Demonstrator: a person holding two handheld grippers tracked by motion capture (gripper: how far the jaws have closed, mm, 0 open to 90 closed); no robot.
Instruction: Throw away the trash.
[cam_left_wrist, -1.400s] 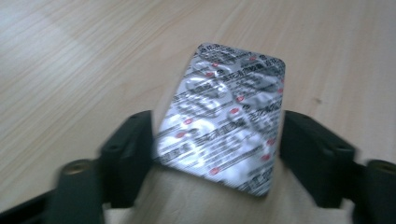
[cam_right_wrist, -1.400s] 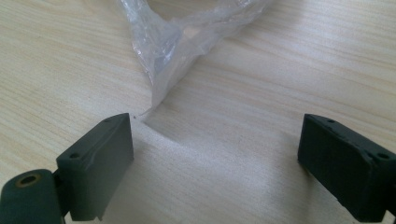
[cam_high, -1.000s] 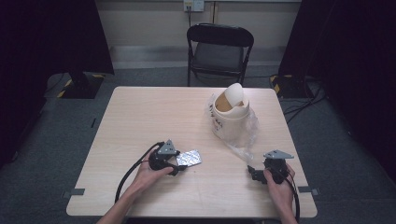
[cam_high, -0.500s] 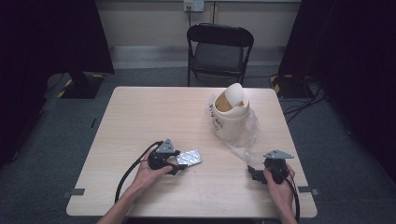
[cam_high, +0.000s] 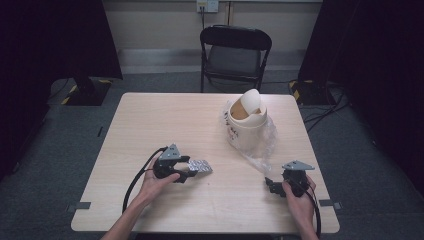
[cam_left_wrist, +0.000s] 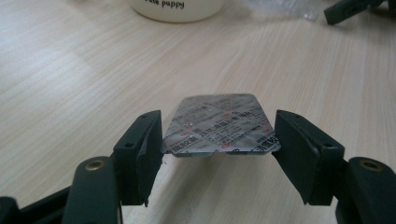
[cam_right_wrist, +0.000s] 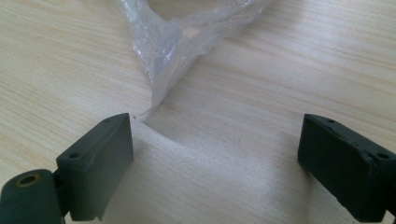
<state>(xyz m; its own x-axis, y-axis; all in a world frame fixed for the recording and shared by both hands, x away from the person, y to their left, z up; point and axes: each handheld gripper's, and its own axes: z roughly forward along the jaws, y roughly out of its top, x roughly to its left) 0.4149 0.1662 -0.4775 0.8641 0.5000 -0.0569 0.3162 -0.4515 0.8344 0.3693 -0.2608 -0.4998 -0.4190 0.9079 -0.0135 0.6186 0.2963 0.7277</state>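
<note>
Blister pack (cam_left_wrist: 219, 125) lies between the left gripper (cam_left_wrist: 217, 149)'s two jaws, which press on its side edges, as the left gripper view shows close up; its silver foil carries red and black print. From the high view the pack (cam_high: 199, 166) sits low over the table (cam_high: 150, 125), left of the white bin (cam_high: 246, 125). Right gripper (cam_right_wrist: 215, 154) stands wide, holding nothing, by the clear plastic bag (cam_right_wrist: 173, 42)
</note>
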